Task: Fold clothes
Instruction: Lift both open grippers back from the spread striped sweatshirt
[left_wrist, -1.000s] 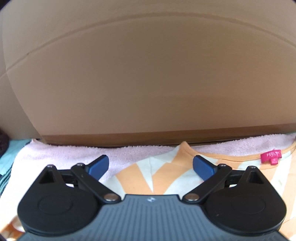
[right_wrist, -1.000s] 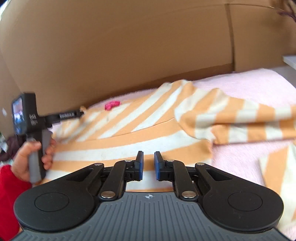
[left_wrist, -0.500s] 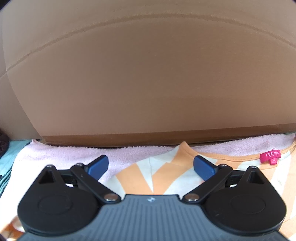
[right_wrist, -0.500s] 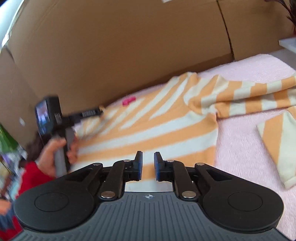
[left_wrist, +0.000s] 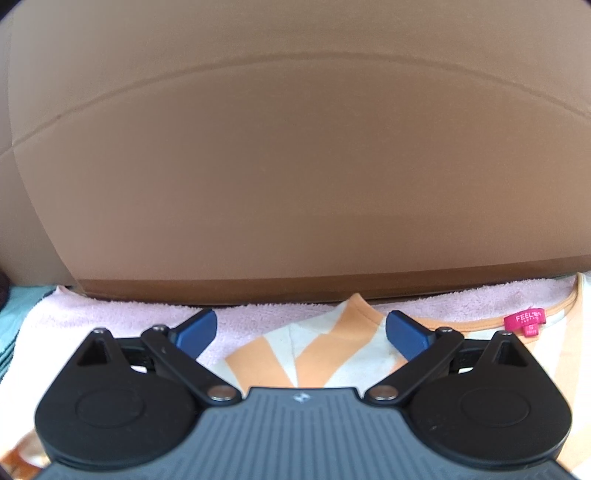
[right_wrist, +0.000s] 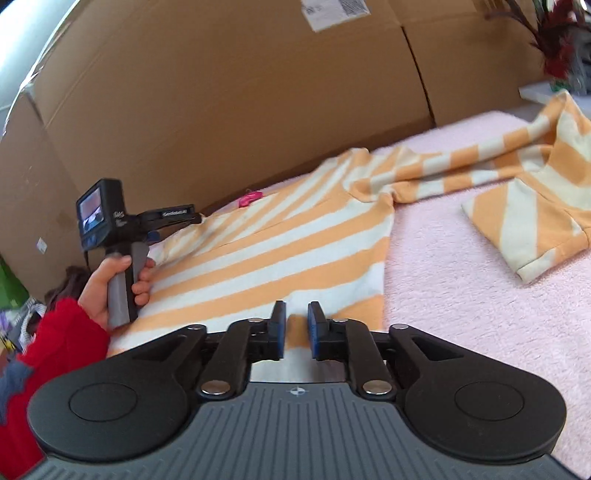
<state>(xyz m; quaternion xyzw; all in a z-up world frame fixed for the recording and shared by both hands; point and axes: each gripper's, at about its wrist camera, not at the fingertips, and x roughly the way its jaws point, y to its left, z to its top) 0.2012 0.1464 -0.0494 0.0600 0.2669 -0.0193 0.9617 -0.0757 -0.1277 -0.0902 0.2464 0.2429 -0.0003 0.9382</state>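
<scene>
An orange and cream striped shirt lies spread on a pink towel, its long sleeve bent back at the right. In the left wrist view, the shirt's shoulder and the collar with its pink label lie just below my left gripper. That gripper is open, with nothing between its blue pads. My right gripper hovers over the shirt's lower hem. Its fingers are close together with no cloth between them. A hand holds the left gripper's handle at the shirt's left edge.
A cardboard wall runs along the back of the towel, close ahead of the left gripper. A red sleeve is at the lower left. Dark clutter sits at the far left, and a red plant stands at the top right.
My right gripper has drawn back and risen from the shirt, so more of the shirt and the bent sleeve shows. The left gripper has stayed in place, open.
</scene>
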